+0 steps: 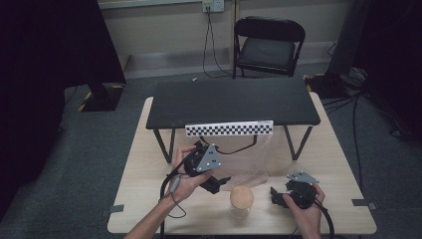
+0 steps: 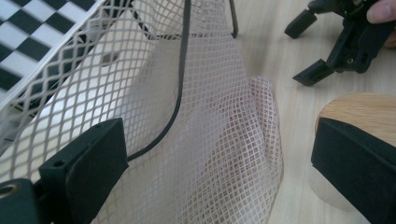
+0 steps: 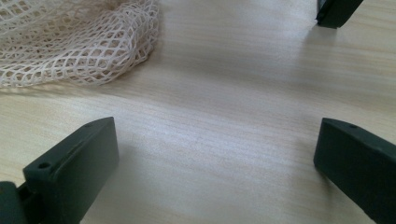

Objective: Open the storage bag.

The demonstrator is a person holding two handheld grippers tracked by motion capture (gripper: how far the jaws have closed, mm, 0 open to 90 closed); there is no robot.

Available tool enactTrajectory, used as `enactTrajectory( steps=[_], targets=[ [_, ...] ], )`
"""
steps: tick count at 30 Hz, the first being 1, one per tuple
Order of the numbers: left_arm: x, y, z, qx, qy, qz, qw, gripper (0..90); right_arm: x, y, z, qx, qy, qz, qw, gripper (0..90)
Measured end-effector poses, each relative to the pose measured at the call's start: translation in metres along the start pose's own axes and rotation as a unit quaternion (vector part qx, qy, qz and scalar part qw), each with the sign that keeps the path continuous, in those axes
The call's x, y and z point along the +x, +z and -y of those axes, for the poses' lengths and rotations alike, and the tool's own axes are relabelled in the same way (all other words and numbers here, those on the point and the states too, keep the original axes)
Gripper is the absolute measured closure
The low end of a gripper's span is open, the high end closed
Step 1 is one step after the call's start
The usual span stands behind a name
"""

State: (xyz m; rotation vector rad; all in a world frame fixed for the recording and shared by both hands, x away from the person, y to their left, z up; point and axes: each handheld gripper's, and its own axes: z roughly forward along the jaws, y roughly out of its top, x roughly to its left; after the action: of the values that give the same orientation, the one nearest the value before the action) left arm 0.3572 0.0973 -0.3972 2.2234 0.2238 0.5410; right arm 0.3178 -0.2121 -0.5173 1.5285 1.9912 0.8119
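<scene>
Left tool [image 1: 222,182] hangs over the wooden surface [image 1: 149,149] with its jaws spread wide and nothing between them, the pale mesh bag [image 2: 219,140] draped just ahead of it and the wood-lidded jar [image 1: 241,199] right beside one jaw. Right tool [image 1: 275,195] sits low near the front edge, jaws wide apart over bare wood, gripping nothing. In its own view the mesh bag lies off at the upper left, near but apart.
</scene>
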Motion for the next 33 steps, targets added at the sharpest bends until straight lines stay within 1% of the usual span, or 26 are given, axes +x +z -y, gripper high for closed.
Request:
enactTrajectory(
  steps=[1, 2, 4, 5, 6, 7, 8, 9, 10, 11, 12, 13, 14, 15, 16, 18, 20, 21, 25, 27, 28, 30, 33],
  targets=[
    [0.003, 0.003, -0.003, 0.000, 0.007, 0.008, 0.9999, 3.1, 0.000, 0.000, 0.000, 0.000, 0.000, 0.000, 1.0000, 0.0],
    [0.004, 0.004, -0.005, -0.001, 0.009, 0.012, 0.9999, 3.1, 0.000, 0.000, 0.000, 0.000, 0.000, 0.000, 1.0000, 0.0],
    [0.008, 0.007, -0.009, 0.004, 0.020, 0.018, 0.9996, 3.0, 0.000, 0.000, 0.000, 0.000, 0.000, 0.000, 1.0000, 0.0],
    [0.010, 0.009, -0.010, 0.014, 0.032, 0.019, 0.9992, 3.0, 0.000, 0.000, 0.000, 0.000, 0.000, 0.000, 1.0000, 0.0],
    [0.010, 0.009, -0.010, 0.014, 0.032, 0.019, 0.9992, 3.0, 0.000, 0.000, 0.000, 0.000, 0.000, 0.000, 1.0000, 0.0],
    [0.014, 0.013, -0.012, 0.017, 0.037, 0.036, 0.9985, 2.9, 0.000, 0.000, 0.000, 0.000, 0.000, 0.000, 1.0000, 0.0],
    [0.015, 0.015, -0.013, 0.026, 0.046, 0.044, 0.9976, 2.6, 0.000, 0.000, 0.000, 0.000, 0.000, 0.000, 1.0000, 0.0],
    [0.015, 0.015, -0.013, 0.026, 0.046, 0.044, 0.9976, 2.6, 0.000, 0.000, 0.000, 0.000, 0.000, 0.000, 1.0000, 0.0],
    [0.015, 0.018, -0.013, 0.034, 0.057, 0.043, 0.9969, 2.6, 0.000, 0.000, 0.000, 0.000, 0.000, 0.000, 1.0000, 0.0],
    [0.015, 0.020, -0.013, 0.040, 0.059, 0.050, 0.9962, 2.9, 0.000, 0.000, 0.000, 0.000, 0.000, 0.000, 1.0000, 0.0],
    [0.015, 0.022, -0.012, 0.043, 0.060, 0.063, 0.9952, 3.0, 0.000, 0.000, 0.000, 0.000, 0.000, 0.000, 1.0000, 0.0],
    [0.015, 0.024, -0.011, 0.054, 0.068, 0.071, 0.9937, 3.0, 0.000, 0.000, 0.000, 0.000, 0.000, 0.000, 1.0000, 0.0],
    [0.014, 0.026, -0.010, 0.061, 0.073, 0.073, 0.9928, 3.0, 0.000, 0.000, 0.000, 0.000, 0.000, 0.000, 1.0000, 0.0],
    [0.014, 0.028, -0.008, 0.065, 0.075, 0.079, 0.9919, 3.0, 0.000, 0.000, 0.000, 0.000, 0.000, 0.000, 1.0000, 0.0],
    [0.014, 0.030, -0.007, 0.069, 0.075, 0.085, 0.9911, 3.1, 0.000, 0.000, 0.000, 0.000, 0.000, 0.000, 1.0000, 0.0],
    [0.014, 0.032, -0.003, 0.079, 0.076, 0.090, 0.9899, 2.7, 0.000, 0.000, 0.000, 0.000, 0.000, 0.000, 1.0000, 0.0],
    [0.014, 0.034, 0.000, 0.096, 0.081, 0.097, 0.9874, 1.7, 0.000, 0.000, 0.000, 0.000, 0.000, 0.000, 1.0000, 0.0],
    [0.013, 0.035, 0.003, 0.102, 0.081, 0.098, 0.9867, 0.8, 0.000, 0.000, 0.000, 0.000, 0.000, 0.000, 1.0000, 0.0],
    [0.016, 0.031, 0.004, 0.089, 0.060, 0.120, 0.9869, 0.6, 0.000, 0.000, 0.000, 0.000, 0.000, 0.000, 1.0000, 0.0],
    [0.015, 0.028, 0.003, 0.083, 0.057, 0.136, 0.9855, 0.5, 0.000, 0.000, 0.000, 0.000, 0.000, 0.000, 1.0000, 0.0],
    [0.014, 0.026, 0.002, 0.085, 0.057, 0.144, 0.9843, 0.5, 0.000, 0.000, 0.000, 0.000, 0.000, 0.000, 1.0000, 0.0],
    [0.014, 0.024, 0.001, 0.079, 0.056, 0.156, 0.9831, 0.4, 0.000, 0.000, 0.000, 0.000, 0.000, 0.000, 1.0000, 0.0],
    [0.012, 0.019, 0.000, 0.074, 0.051, 0.167, 0.9818, 0.4, 0.000, 0.000, 0.000, 0.000, 0.000, 0.000, 1.0000, 0.0]
  ],
)
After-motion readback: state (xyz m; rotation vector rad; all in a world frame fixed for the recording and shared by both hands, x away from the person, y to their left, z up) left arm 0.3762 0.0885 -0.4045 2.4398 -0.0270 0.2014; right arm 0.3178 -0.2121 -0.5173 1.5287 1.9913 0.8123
